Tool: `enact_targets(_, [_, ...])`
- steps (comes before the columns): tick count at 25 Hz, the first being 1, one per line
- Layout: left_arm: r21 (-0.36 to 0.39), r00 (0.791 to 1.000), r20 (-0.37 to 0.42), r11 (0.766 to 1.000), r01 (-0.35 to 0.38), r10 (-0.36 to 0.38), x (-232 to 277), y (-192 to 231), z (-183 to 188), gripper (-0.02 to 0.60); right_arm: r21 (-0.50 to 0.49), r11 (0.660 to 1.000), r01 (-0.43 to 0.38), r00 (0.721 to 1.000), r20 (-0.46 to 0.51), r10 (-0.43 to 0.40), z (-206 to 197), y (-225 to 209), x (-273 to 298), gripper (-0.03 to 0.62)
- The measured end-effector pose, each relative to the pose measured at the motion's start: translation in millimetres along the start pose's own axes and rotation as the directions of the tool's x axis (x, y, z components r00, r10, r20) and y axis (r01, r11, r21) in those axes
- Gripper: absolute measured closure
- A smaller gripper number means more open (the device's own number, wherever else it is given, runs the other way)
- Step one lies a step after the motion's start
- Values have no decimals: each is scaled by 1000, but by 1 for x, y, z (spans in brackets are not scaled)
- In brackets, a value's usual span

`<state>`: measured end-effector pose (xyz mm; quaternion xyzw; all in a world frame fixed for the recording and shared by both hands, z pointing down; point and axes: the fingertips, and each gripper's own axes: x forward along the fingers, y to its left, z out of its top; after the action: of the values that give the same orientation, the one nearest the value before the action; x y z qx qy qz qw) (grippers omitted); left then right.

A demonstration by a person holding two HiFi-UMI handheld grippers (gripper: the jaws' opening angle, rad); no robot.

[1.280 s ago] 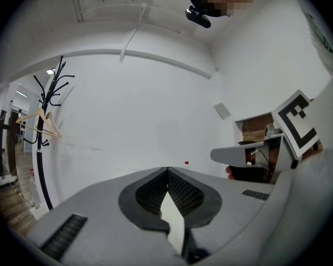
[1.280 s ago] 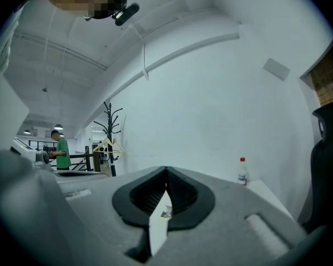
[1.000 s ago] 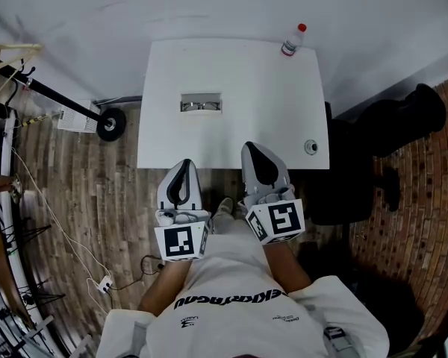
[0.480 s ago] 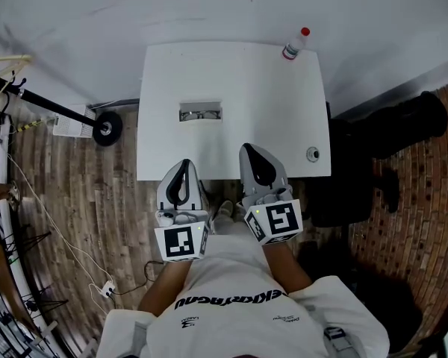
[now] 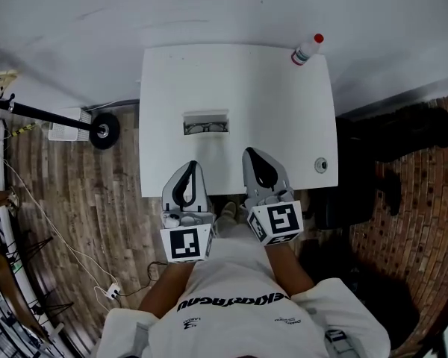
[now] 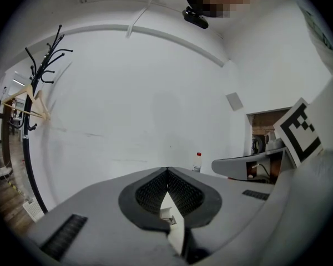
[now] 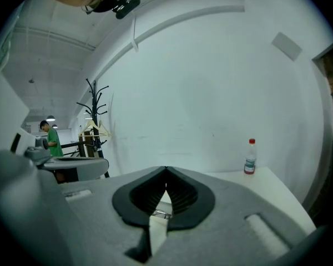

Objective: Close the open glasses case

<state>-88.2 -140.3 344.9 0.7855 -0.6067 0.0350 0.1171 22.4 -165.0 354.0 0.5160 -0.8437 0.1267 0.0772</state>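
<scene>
An open glasses case [image 5: 206, 123] with glasses inside lies on the white table [image 5: 276, 103], left of its middle. My left gripper [image 5: 190, 165] hangs over the table's front edge, a short way in front of the case, jaws shut on nothing. My right gripper [image 5: 253, 153] is beside it, to the right of and in front of the case, also shut and empty. In the left gripper view a bit of the case [image 6: 167, 219] shows through the gap behind the closed tips [image 6: 166, 170]. The right gripper view shows the case [image 7: 162, 215] the same way.
A clear bottle with a red cap [image 5: 308, 51] stands at the table's far right corner. A small round thing [image 5: 321, 165] lies near the front right edge. A wheeled stand [image 5: 103, 130] is at the left, a dark chair [image 5: 373, 170] at the right. A distant person [image 7: 50, 140] stands by a coat rack.
The table and case have slid lower in the head view, so both grippers now lie nearer the case. Both stay shut and side by side.
</scene>
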Motion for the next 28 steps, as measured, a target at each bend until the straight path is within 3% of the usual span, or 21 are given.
enact_targets(15, [-21,992,-100,997,77,-78,66,28,-54,583,65,998,24,986,-168,-13,-73,-25,85,592])
enact_targets(20, [-54,990,-123,997,56,-62,87,41,-70,583,135,990,39,983,-185,-13,-90,-34,106,591])
enact_targets(28, [-60,986,-147,996,66,-75,114,46,-87,583,159,986,42,974,-226,-5,-115,-45,136,586])
